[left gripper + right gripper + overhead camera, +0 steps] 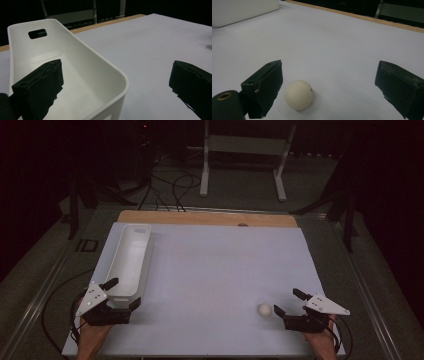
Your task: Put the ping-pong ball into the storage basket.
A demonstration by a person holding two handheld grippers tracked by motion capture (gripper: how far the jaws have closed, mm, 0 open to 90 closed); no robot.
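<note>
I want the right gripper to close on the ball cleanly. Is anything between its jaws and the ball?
Nothing visible. In the right gripper view the ball lies on the bare white table between the open jaws of the right gripper, close to the left one, with no other thing around it.

- Bin [131, 262] on the table [215, 270], along its left side, long axis running front to back.
- Ball [264, 310] on the table near the front right, well apart from the bin.
- Left tongs [120, 292] at the bin's near end: one jaw inside the bin, the other outside, straddling the wall.
- Right tongs [289, 303] just right of the ball; ball sits beside its left jaw, between the jaws.
- Stand [245, 150] on the floor behind the table.
</note>
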